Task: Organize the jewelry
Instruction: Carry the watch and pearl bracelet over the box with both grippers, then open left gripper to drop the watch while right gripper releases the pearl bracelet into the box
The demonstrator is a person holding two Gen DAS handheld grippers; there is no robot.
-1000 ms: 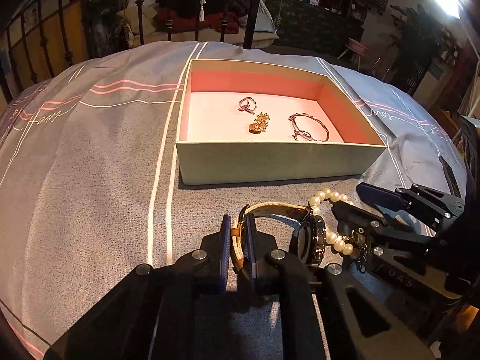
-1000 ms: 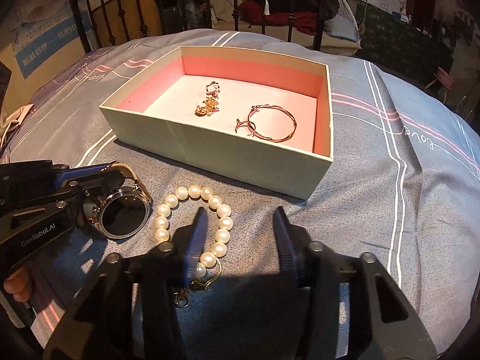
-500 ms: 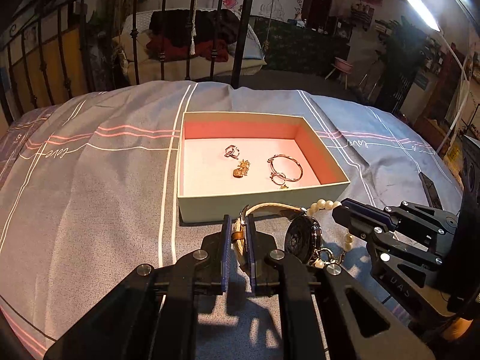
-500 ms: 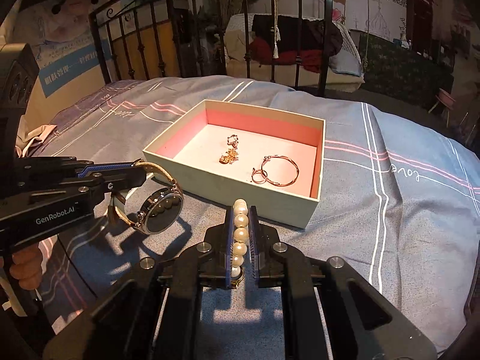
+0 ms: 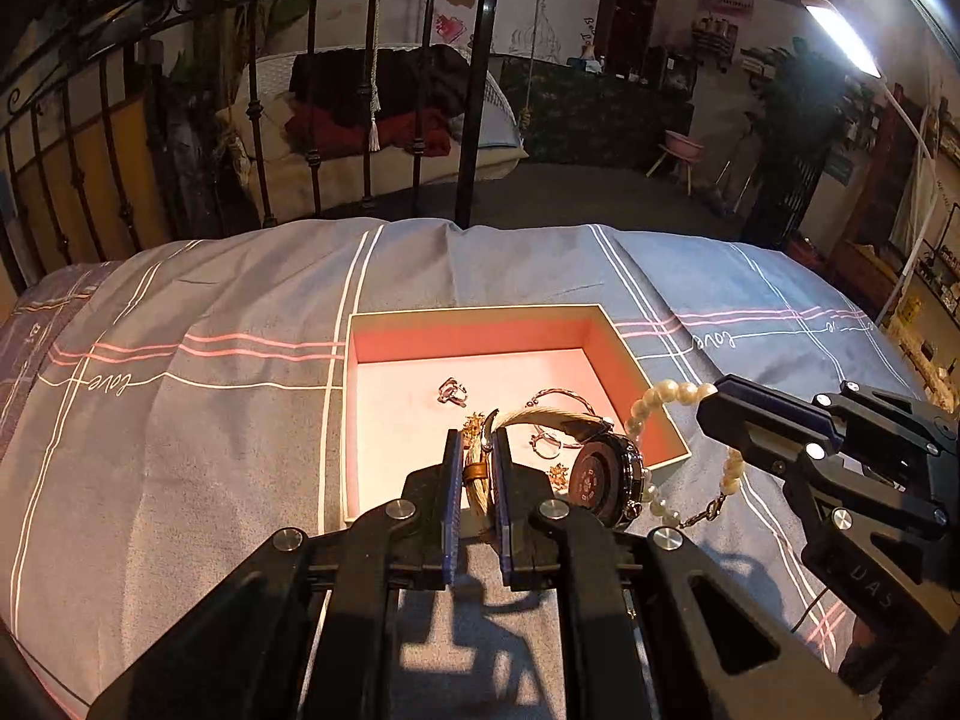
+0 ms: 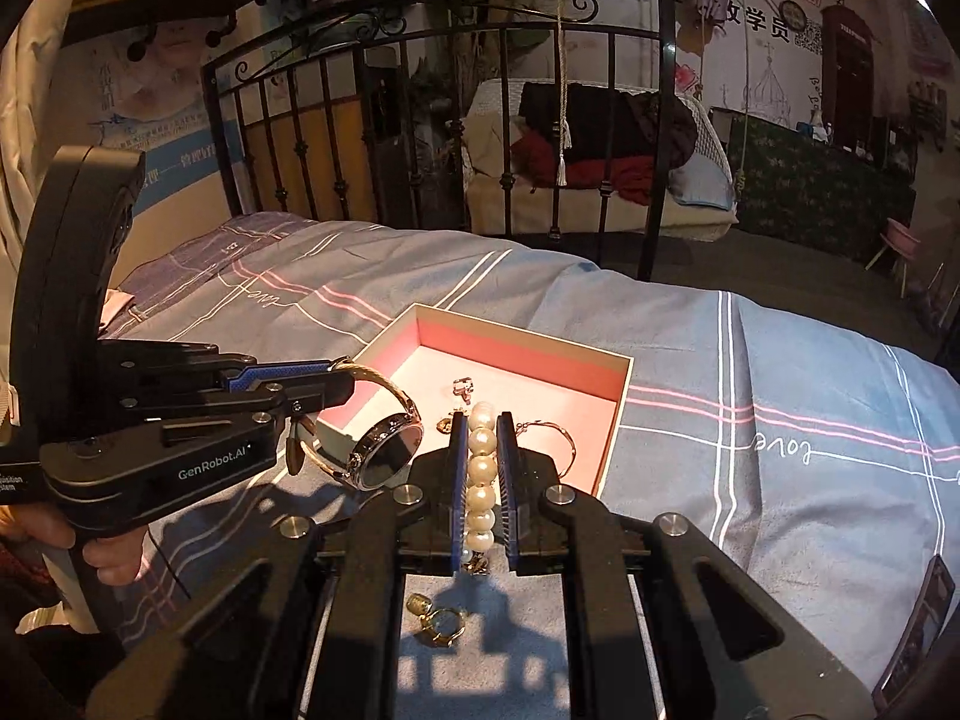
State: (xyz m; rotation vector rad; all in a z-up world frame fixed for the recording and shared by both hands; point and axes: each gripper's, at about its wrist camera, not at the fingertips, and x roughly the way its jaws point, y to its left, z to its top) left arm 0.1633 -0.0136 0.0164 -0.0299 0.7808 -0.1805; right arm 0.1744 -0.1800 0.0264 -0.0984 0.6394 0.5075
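My left gripper [image 5: 477, 450] is shut on the gold strap of a wristwatch [image 5: 603, 480] and holds it in the air over the near part of the open box [image 5: 480, 313]. The watch also shows in the right wrist view [image 6: 390, 450]. My right gripper [image 6: 481, 427] is shut on a pearl bracelet [image 6: 481, 480], lifted just short of the box [image 6: 522, 337]; its clasp hangs down. From the left wrist view the pearls [image 5: 660, 393] hang from the right gripper [image 5: 714, 396]. A ring [image 5: 453, 391], a gold charm [image 5: 474, 422] and a bangle [image 5: 558, 396] lie inside the box.
The box sits on a grey-blue bedspread [image 5: 180, 420] with pink and white stripes. A black iron bed frame [image 5: 474, 120] stands behind. A small gold piece [image 6: 441, 621] lies on the cover under my right gripper. A dark phone [image 6: 918, 618] lies at the right edge.
Both grippers rose and moved forward toward the box. The watch went from the bedspread to over the box's near part. The right gripper closed on the pearls and lifted them.
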